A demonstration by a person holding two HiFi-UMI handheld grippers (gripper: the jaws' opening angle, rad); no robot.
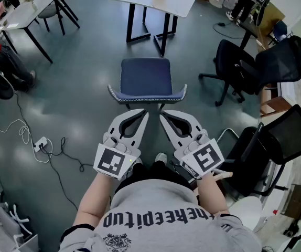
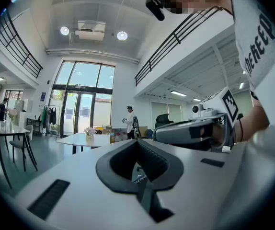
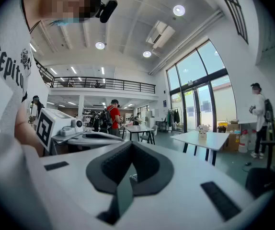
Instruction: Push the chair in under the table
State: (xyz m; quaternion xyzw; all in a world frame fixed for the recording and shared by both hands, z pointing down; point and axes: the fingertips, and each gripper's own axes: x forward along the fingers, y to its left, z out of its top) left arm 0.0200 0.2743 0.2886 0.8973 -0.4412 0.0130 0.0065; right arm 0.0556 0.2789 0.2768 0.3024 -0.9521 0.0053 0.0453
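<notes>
The left gripper [image 1: 143, 113] and right gripper [image 1: 164, 115] sit level side by side, jaws pressed together and empty, their tips just beside the near edge of the blue chair [image 1: 145, 77], which stands on the grey floor [image 1: 77, 88], apart from the white counter [image 1: 179, 0] beyond it.

My left claw [image 1: 141, 116] and right claw [image 1: 164, 117] are white and black inside. Each has a cube [image 1: 114, 160] with a black and white square mark. I wear a grey shirt [image 1: 161, 222] with black letters, short sleeves [image 1: 77, 234] and dark trousers [image 1: 151, 171].
</notes>
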